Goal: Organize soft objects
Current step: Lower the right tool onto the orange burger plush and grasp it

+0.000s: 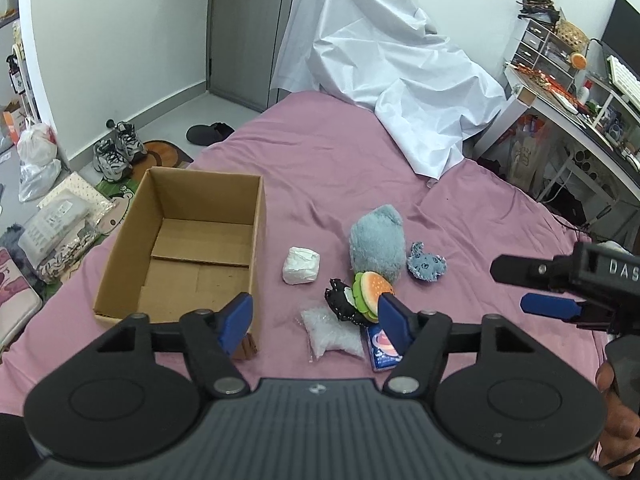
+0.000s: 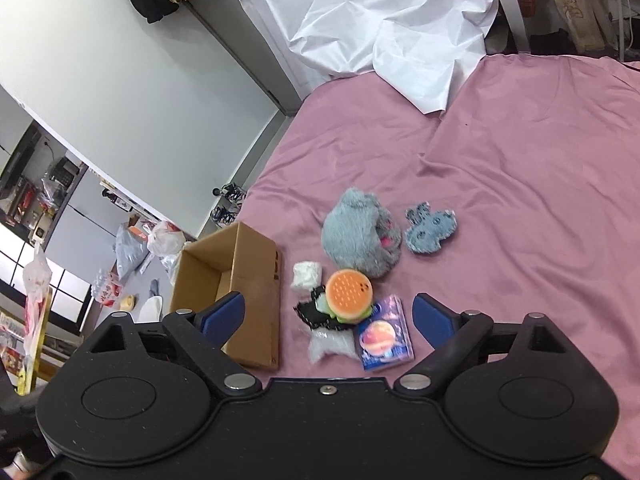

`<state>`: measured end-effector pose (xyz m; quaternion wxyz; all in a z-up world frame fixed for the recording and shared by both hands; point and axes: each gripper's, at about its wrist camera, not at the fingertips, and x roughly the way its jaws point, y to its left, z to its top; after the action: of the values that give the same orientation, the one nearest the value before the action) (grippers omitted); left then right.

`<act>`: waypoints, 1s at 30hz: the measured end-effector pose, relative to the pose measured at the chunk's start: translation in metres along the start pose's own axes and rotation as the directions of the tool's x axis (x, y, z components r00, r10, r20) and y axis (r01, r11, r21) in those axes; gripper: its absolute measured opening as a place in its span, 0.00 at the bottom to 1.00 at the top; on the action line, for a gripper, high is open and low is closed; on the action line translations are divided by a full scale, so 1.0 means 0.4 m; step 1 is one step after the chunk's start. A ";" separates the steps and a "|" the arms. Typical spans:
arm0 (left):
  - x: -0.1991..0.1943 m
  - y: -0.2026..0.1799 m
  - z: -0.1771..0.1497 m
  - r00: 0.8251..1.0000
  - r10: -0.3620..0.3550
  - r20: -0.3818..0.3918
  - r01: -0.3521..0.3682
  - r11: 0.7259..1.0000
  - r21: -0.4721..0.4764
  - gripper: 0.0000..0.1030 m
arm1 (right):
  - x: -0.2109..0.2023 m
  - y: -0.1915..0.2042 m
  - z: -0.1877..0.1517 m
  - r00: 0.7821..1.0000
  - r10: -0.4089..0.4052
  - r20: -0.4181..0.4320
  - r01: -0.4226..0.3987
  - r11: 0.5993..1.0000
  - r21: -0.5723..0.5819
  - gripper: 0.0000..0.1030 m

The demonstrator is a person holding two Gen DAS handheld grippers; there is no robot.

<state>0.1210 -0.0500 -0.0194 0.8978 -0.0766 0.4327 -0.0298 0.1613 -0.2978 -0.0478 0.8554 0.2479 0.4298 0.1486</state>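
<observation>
On the pink bed sheet lies a cluster of soft things: a grey plush, a small blue plush, a white wrapped block, a burger toy on black fabric, a clear bag and a blue tissue pack. An empty cardboard box stands to their left. My left gripper hovers open above the near side of the cluster, holding nothing. My right gripper is open over the burger toy and tissue pack; it also shows at the right edge as right gripper.
A crumpled white sheet covers the bed's far end. Shoes, bags and packages litter the floor left of the bed. A cluttered desk stands at the right. A hand shows at the lower right edge.
</observation>
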 end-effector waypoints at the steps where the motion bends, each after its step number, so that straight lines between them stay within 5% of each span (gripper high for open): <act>1: 0.006 0.000 0.003 1.000 0.000 -0.003 0.000 1.000 -0.004 0.59 | 0.006 0.002 0.009 1.000 0.004 0.000 -0.004 1.000 0.000 0.87; 11: 0.084 -0.013 0.017 0.999 -0.006 -0.037 0.005 0.999 -0.045 0.42 | 0.099 -0.040 0.021 0.997 0.069 -0.043 -0.067 0.997 0.044 0.75; 22: 0.179 -0.019 0.028 0.995 0.003 -0.099 -0.010 0.997 -0.072 0.42 | 0.215 -0.089 0.006 0.984 0.095 -0.151 -0.081 0.992 0.096 0.58; 30: 0.244 -0.009 0.050 0.991 -0.002 -0.133 -0.013 0.994 -0.113 0.42 | 0.305 -0.106 0.007 0.971 0.104 -0.217 -0.071 0.986 0.153 0.57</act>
<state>0.1975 -0.0629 -0.0821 0.8614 -0.1242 0.4925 -0.0076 0.2368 -0.2770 -0.1508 0.7739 0.3096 0.5217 0.1818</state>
